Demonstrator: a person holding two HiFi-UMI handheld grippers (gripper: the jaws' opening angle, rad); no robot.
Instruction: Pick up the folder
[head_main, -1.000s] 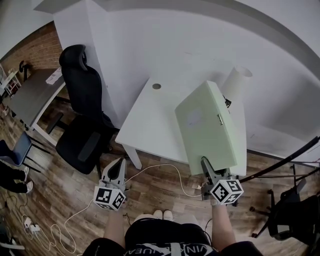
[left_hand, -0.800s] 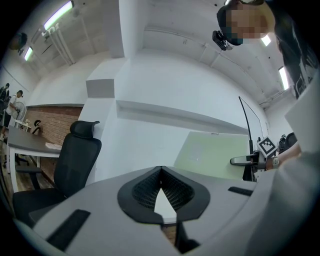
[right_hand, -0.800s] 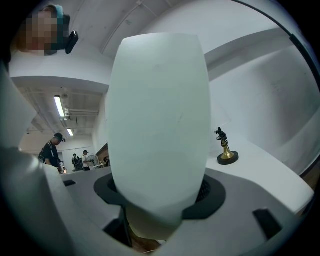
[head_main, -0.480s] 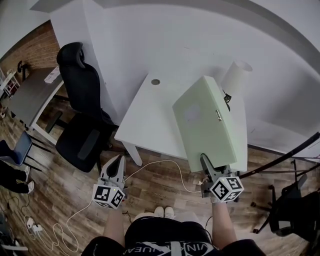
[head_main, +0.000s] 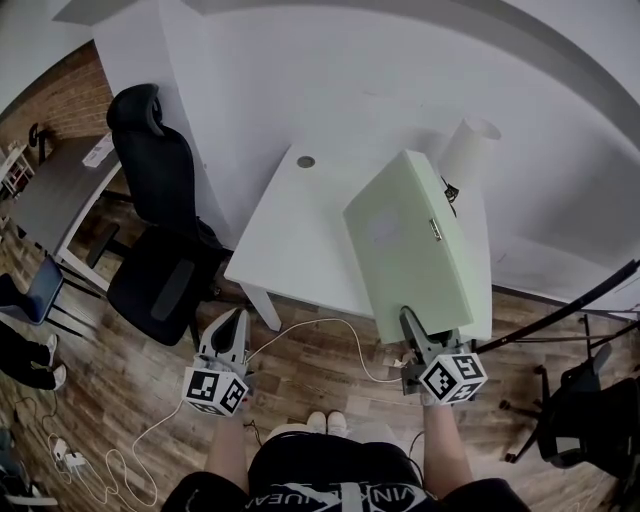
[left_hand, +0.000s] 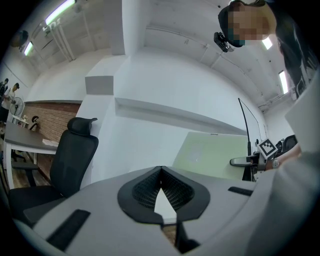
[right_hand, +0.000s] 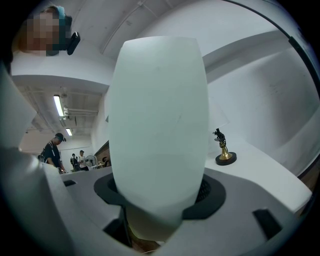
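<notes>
Folder (head_main: 405, 240), thick and pale green, right of centre over the white rectangular surface (head_main: 300, 240).
We see the right tool (head_main: 408, 320) pinching its near edge; the left tool (head_main: 233, 322), lower left, is pressed together, empty.

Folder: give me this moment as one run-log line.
right gripper: jaws clamped on near end of folder | left gripper: jaws together, empty | folder: pale green, over white desk

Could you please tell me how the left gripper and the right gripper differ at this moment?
The right gripper is clamped on the pale green folder; the left gripper is shut on nothing. The right gripper sits at the white table edge; the left gripper hangs over the wooden floor. Both carry marker cubes.
</notes>
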